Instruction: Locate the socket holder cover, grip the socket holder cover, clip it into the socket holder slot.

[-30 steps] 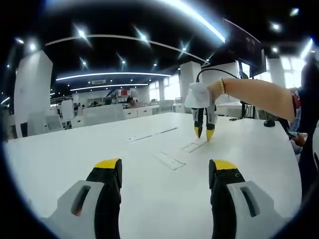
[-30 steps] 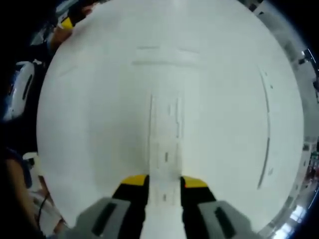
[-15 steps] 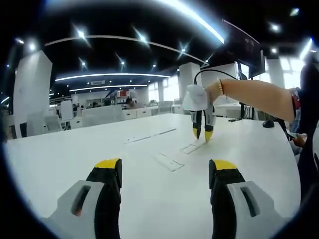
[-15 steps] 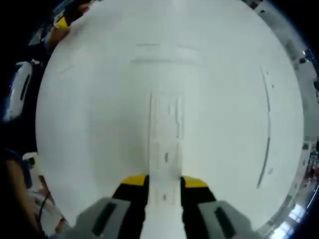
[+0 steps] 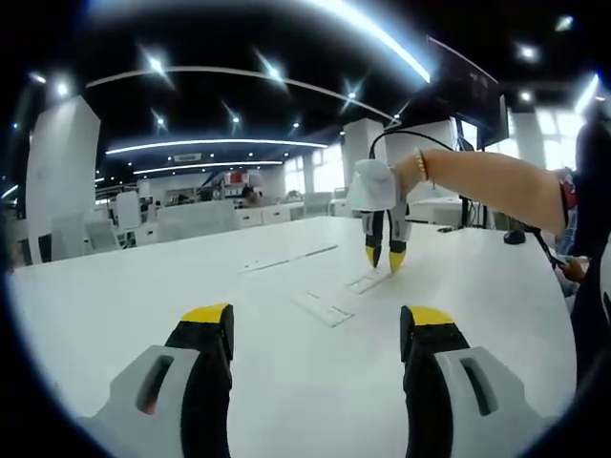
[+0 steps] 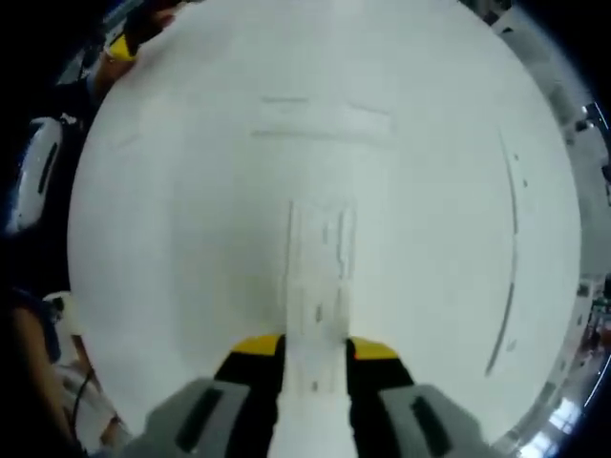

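Left gripper view: right hand-held gripper (image 5: 378, 257) upper right, pointing down, clamped on socket holder cover (image 6: 315, 315), lifted slightly since earlier | left hand-held gripper (image 5: 315, 329) agape over worktop (image 5: 143, 305)

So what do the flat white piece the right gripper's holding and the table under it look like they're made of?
The socket holder cover looks like moulded white plastic, matte: thin, rigid, with crisp slots and ridges along it. The table seems a smooth white laminate or painted board with a faint sheen; its core can't be told. The right gripper is clamped on the cover's near end.
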The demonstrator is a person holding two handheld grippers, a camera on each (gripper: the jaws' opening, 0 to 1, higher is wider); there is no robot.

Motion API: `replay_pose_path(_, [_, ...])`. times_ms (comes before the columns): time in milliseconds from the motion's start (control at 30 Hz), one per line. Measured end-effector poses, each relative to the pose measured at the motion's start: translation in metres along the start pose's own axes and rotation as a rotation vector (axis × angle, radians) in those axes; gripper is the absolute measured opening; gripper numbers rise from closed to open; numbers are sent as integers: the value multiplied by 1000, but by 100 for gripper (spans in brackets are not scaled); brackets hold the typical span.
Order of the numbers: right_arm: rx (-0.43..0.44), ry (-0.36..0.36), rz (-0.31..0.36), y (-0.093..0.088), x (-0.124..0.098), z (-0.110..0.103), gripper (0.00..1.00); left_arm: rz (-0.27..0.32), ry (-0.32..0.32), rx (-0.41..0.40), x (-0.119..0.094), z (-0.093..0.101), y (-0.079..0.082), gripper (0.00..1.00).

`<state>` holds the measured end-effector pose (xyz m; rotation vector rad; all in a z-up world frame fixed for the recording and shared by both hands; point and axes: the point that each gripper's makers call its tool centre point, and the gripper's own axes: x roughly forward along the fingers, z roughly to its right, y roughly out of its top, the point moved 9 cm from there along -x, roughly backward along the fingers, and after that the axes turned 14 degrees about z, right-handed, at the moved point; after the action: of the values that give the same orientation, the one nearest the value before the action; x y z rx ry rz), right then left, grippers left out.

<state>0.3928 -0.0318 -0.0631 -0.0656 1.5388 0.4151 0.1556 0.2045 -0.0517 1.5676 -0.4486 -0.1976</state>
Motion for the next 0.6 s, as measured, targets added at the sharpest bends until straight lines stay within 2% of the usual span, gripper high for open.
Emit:
replay_pose_path(300, [7,-15,38,7,0,0,28,0,-25,-31,2,2,-1,73])
replay_pose_path(600, [18,-65,91,12,-11,-1,30,-9,-70,-91,5,6,-5,74])
